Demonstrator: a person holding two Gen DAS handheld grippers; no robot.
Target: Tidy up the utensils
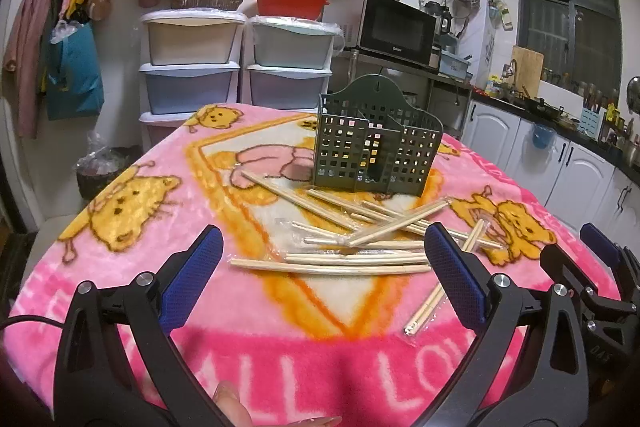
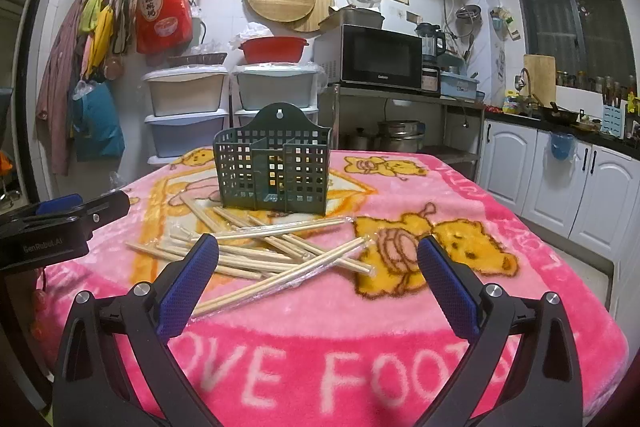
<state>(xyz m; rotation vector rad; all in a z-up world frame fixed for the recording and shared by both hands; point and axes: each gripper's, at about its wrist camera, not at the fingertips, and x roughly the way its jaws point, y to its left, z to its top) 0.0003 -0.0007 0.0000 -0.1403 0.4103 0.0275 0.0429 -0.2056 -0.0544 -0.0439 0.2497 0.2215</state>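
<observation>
Left wrist view: the left gripper [image 1: 320,283], jaws spread wide and empty, frames wooden chopsticks [image 1: 352,247] scattered mid-frame on a fuzzy pink blanket [image 1: 280,355] reading "LL LO". A green perforated plastic holder [image 1: 372,151] stands behind them.

Right wrist view: the right gripper [image 2: 318,283] is likewise released over "OVE FOOT"; the other tool at left reads "GenRobot.AI".

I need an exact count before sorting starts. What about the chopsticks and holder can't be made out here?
- Chopsticks: both views, they overlap in a pile, so no exact count.
- Left wrist view: the left gripper finger covers the ends of several sticks.
- Green holder: both views, its walls hide the compartment floors, so whether it is empty is unclear.
- Clear wrappers: too faint to tell which sticks are wrapped.
- Right gripper: open, holding nothing.
</observation>
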